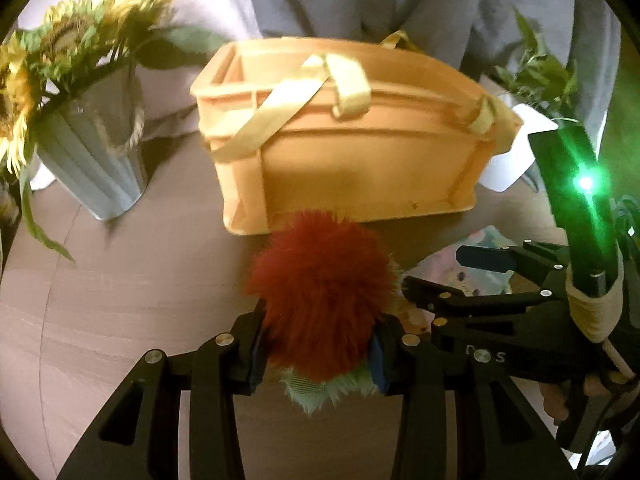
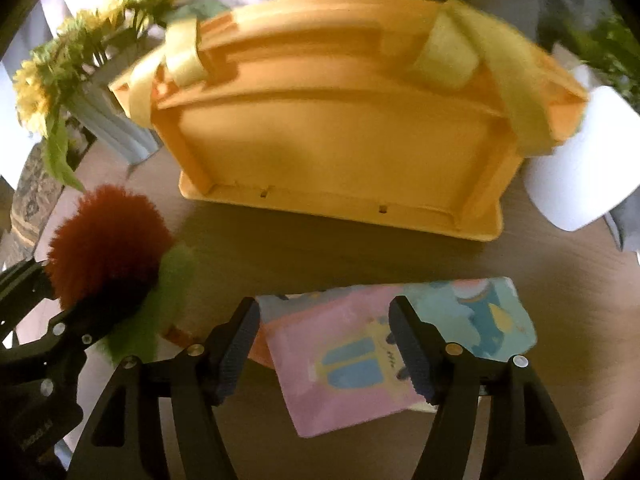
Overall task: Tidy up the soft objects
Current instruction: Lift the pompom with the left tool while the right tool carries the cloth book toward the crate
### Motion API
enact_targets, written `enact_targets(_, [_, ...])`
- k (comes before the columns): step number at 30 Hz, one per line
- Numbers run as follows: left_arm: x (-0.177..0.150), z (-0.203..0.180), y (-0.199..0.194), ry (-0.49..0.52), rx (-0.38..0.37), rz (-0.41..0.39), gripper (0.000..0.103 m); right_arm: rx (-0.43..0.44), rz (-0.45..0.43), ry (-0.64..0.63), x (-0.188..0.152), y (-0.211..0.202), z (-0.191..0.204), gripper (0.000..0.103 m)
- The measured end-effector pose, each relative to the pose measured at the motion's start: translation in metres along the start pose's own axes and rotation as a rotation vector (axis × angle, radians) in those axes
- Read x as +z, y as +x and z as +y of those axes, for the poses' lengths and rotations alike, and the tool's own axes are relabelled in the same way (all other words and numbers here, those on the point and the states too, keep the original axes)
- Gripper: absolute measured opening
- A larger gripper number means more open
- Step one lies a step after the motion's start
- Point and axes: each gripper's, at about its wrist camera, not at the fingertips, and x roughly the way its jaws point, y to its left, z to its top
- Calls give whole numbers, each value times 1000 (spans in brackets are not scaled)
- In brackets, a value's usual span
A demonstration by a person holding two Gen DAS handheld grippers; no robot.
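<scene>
The red-and-green fuzzy toy (image 1: 320,300) sits clamped in the left tool (image 1: 318,354), in front of the orange basket (image 1: 344,136) and not yet inside. The pastel cloth (image 2: 384,348) lies on the surface (image 1: 120,300) before the basket, between the spread fingers of the right tool (image 2: 326,350). Both still need stowing.

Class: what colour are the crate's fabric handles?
Pale yellow handles on the orange crate; left wrist view shows best.

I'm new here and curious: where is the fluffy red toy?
The toy is held between the left gripper's fingers, in front of the basket.
</scene>
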Motion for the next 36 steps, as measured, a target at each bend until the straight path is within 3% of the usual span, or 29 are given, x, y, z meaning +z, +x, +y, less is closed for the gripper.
enact_targets(11, [-4,-1,16,3,1,47,40,-1,57,-57,-4,31,7,64])
enact_targets(15, [-4,0,20,-2,-6,59,40,-37,37,-68,-5,32,10,45])
enact_targets(19, [-4,-2,20,0,-17,59,40,-10,23,-22,-3,31,3,14])
enact_targets(20, [-3,-3,20,1,-22,57,40,10,28,-8,-3,31,1,11])
enact_targets(26, [0,-10,10,8,-40,30,40,39,-3,10,-7,18,-2,8])
enact_targets(36, [18,-21,-36,14,-63,-93,40,34,-157,67,-5,-48,-11,8])
